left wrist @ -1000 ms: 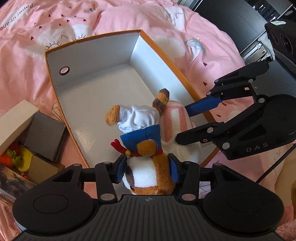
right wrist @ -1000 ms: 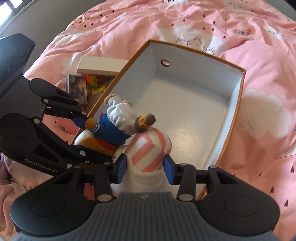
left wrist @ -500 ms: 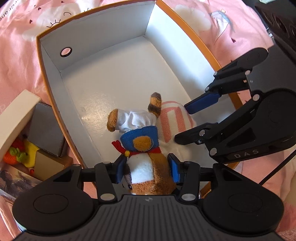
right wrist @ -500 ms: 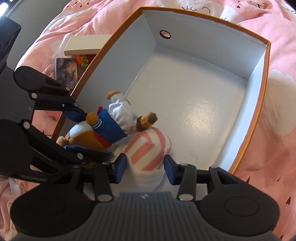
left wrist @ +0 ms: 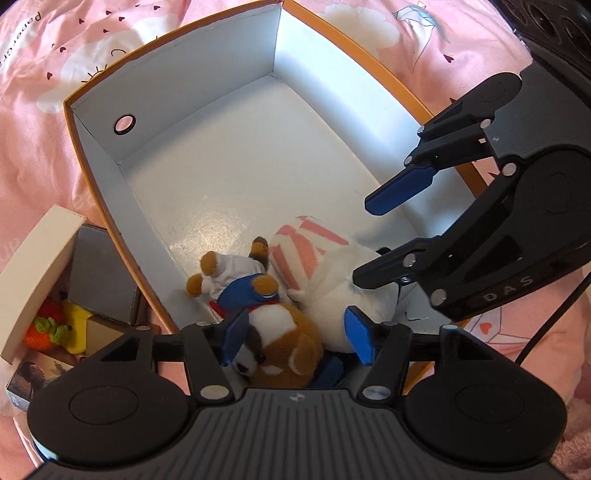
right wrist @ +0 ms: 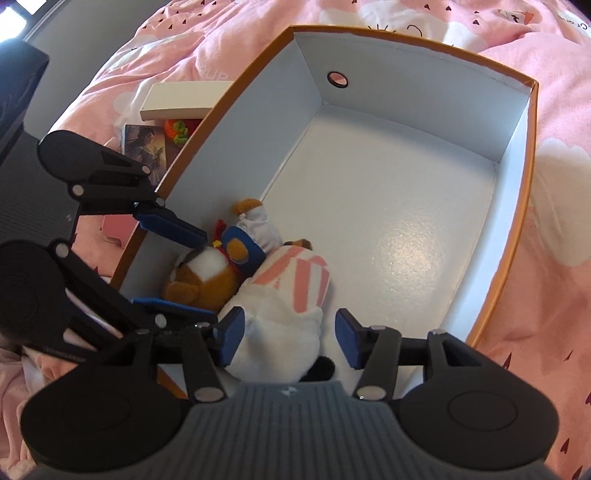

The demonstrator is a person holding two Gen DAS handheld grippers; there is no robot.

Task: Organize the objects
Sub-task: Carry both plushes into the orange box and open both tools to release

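An orange-rimmed box with white walls (left wrist: 184,92) (right wrist: 406,85) lies on pink bedding. In its near corner rest two plush toys, touching each other. One is a brown dog in a blue-and-white outfit (left wrist: 280,332) (right wrist: 207,277). The other is white with pink stripes (left wrist: 332,280) (right wrist: 288,295). My left gripper (left wrist: 297,339) (right wrist: 184,269) straddles the dog, jaws opening, and its right pad stands clear of the dog. Around the white plush, my right gripper (right wrist: 290,338) (left wrist: 384,236) is opening too, with a gap at its right pad.
Left of the box lie a cream box (left wrist: 37,277) (right wrist: 184,99), a dark grey box (left wrist: 103,273), an orange-and-green knitted toy (left wrist: 40,328), a yellow toy (left wrist: 75,325) and a picture card (right wrist: 144,142). A black speaker (left wrist: 546,22) stands beyond the bedding.
Both grippers came down into the box with the toys. Their jaws have widened, and the two plush toys now lie on the box floor instead of being squeezed.
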